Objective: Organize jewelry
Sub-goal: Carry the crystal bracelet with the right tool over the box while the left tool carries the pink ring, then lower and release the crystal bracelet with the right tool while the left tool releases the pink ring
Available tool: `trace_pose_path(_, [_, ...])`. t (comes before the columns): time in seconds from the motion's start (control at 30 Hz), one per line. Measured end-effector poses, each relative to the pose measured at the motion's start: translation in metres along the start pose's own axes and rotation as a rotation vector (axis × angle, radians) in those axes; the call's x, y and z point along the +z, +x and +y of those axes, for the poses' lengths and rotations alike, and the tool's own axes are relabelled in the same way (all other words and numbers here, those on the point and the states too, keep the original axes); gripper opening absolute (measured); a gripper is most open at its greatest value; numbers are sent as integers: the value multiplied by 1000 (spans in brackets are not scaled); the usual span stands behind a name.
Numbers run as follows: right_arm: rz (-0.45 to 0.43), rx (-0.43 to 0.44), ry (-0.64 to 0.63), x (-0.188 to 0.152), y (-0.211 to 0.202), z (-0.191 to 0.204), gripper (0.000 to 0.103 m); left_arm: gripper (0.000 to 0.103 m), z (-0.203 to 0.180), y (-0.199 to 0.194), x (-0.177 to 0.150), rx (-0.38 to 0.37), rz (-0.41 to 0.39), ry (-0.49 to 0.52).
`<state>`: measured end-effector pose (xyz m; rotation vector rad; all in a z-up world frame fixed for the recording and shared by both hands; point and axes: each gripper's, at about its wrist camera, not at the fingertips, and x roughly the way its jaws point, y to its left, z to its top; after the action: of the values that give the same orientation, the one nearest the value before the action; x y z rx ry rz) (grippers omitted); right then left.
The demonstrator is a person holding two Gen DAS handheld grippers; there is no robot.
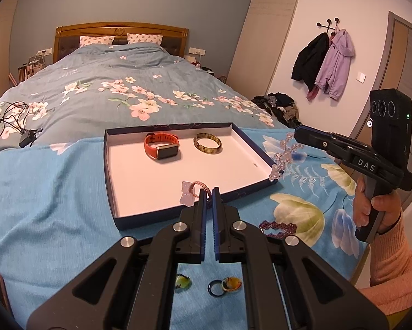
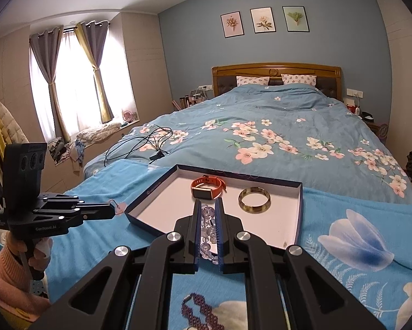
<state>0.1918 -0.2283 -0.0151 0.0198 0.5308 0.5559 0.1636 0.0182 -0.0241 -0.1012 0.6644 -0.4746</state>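
Note:
A white-lined tray with dark blue walls (image 1: 111,189) (image 2: 150,192) lies on the bed. In it are an orange-strapped watch (image 1: 163,145) (image 2: 207,188) and a yellow-brown bangle (image 1: 207,143) (image 2: 254,199). My left gripper (image 1: 209,191) (image 2: 112,209) is shut on a pink braided bracelet with a pale stone (image 1: 188,192) (image 2: 119,206), held at the tray's near edge. My right gripper (image 2: 208,203) (image 1: 298,132) is shut on a string of clear crystal beads (image 2: 207,228) (image 1: 285,154), which dangles over the tray's right corner.
A purple beaded bracelet (image 1: 277,227) (image 2: 197,308), a green ring (image 1: 182,282), a dark blue ring (image 1: 215,288) and an amber ring (image 1: 231,283) lie on the blue blanket near me. A black cable with its charger (image 1: 27,137) (image 2: 150,140) lies on the duvet, left of the tray.

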Motion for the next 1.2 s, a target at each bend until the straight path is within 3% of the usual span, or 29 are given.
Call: trace_pose_path(1.2, [35,-25,30,15,46,-19,8,4,15,39,27,36,6,-12])
